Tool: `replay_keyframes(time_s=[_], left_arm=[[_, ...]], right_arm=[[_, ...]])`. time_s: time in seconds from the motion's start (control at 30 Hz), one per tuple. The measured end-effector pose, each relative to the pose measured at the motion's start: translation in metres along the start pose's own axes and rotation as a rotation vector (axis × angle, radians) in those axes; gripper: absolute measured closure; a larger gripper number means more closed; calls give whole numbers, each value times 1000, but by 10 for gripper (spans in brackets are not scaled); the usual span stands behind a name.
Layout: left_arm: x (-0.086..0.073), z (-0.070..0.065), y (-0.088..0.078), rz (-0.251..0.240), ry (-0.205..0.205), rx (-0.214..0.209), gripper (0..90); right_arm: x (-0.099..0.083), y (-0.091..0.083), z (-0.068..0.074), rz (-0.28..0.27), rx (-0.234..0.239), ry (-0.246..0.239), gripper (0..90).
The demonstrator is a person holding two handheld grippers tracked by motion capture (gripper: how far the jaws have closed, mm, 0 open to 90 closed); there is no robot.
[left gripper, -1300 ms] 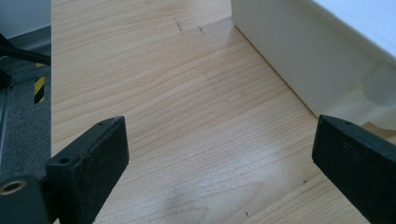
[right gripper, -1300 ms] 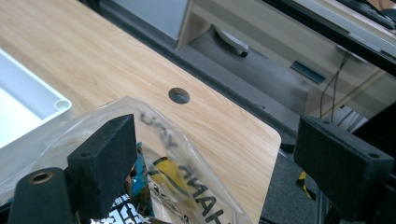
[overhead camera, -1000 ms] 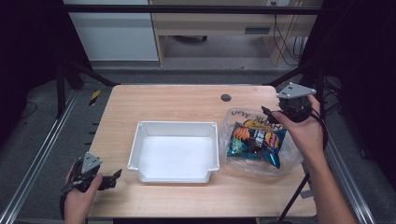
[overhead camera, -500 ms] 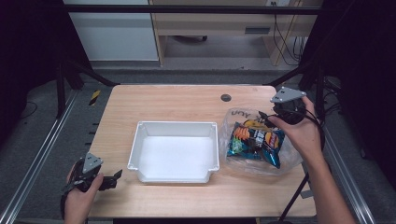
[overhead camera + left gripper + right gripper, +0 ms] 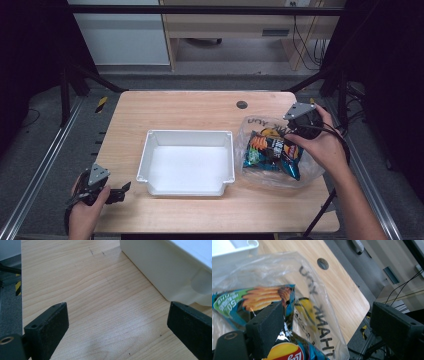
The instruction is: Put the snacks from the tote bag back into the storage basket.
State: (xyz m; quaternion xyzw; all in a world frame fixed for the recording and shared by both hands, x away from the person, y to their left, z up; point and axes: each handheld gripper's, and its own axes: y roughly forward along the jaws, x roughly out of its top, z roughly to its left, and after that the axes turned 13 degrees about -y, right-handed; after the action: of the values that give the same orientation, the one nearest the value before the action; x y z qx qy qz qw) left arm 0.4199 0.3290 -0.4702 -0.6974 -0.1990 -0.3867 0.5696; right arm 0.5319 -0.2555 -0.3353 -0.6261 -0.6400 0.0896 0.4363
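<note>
At table's right side, the right gripper (image 5: 286, 131), jaws just opening wide w/ nothing pinched, hovers over the clear bag (image 5: 260, 127) of chip packets (image 5: 272, 154), prob. releasing/regrasping; next: bite the film, while left gripper (image 5: 120, 189) waits open beside the white bin (image 5: 186, 186).

A white bin (image 5: 186, 165) sits mid-table, nothing inside it. Behind it, a dark round grommet (image 5: 242, 105) marks the wooden table (image 5: 180, 112).
</note>
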Motion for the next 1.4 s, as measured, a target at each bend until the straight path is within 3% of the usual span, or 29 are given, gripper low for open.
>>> replay_keyframes(time_s=[0.2, 0.77, 0.83, 0.97, 1.1, 1.4], left_arm=[[0, 0, 0, 1, 3, -3, 32], [0, 1, -1, 3, 7, -4, 33], [0, 0, 0, 2, 5, -4, 33], [0, 0, 0, 5, 7, -6, 33], [0, 0, 0, 2, 2, -7, 33], [0, 0, 0, 7, 6, -6, 33]], right_arm=[[-2, 0, 1, 11, 39, -17, 118], [4, 14, 4, 13, 88, -32, 102], [4, 14, 5, 1, 101, -18, 102], [-1, 11, -1, -81, 131, 96, 103], [-6, 12, -3, -142, 163, 166, 96], [-11, 23, 5, -108, 241, 145, 116]])
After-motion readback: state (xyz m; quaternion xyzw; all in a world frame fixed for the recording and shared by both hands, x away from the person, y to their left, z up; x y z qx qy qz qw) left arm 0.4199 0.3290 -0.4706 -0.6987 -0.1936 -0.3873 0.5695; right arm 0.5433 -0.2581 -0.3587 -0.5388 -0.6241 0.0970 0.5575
